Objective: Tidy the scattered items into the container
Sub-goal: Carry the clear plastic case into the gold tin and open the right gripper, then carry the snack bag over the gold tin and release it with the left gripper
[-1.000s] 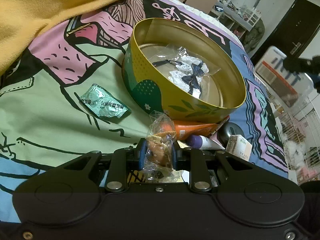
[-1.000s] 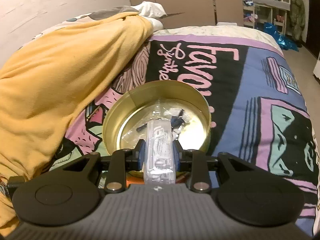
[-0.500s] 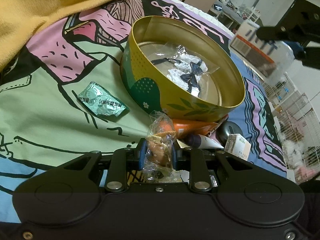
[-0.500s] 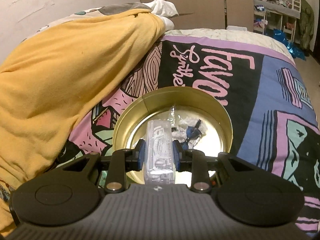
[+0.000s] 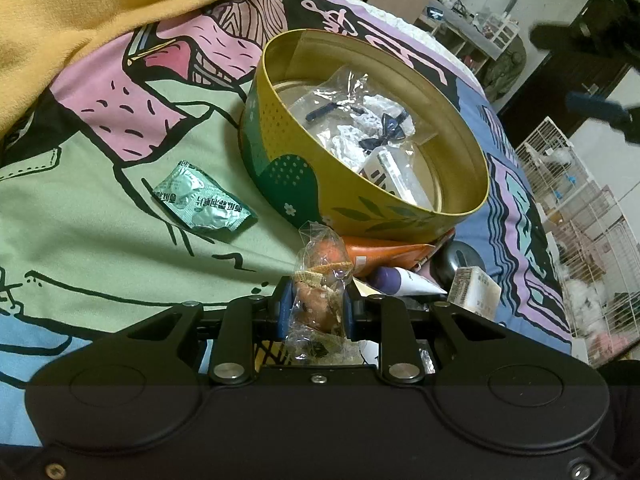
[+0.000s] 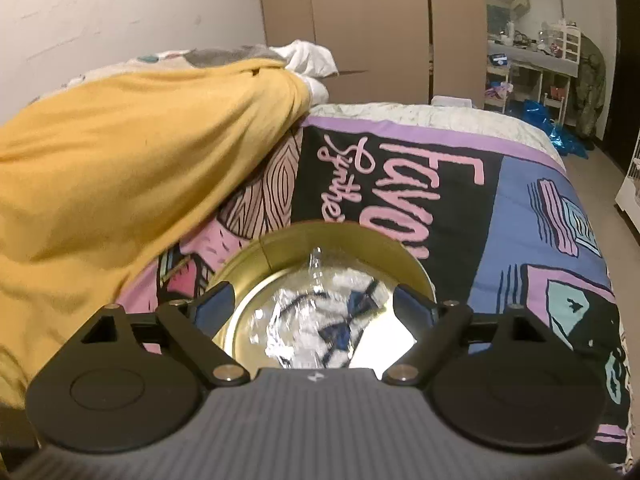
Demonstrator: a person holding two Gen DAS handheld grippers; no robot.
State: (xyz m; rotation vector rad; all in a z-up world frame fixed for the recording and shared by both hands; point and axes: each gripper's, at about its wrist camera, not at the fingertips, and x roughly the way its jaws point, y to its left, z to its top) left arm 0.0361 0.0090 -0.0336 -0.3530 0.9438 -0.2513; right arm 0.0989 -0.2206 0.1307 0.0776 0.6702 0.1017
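— While our left tongs [image 5: 316, 312] squeeze the snack bag [image 5: 320, 288], what do the right tongs [image 6: 314, 306] do?
— We open them, empty, right above the tin [image 6: 280, 248].

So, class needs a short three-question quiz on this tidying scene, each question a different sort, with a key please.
1. True or false: the left gripper is shut on a clear-wrapped snack.
2. Where does the green blister pack lie?
A. inside the round tin
B. on the bedspread beside the tin
C. on the yellow blanket
3. Fill in: between the fingers of the right gripper is ____.

Key: 1 true; 2 B; 3 nothing, its jaws are opening above the tin, and a clear plastic case lies inside.
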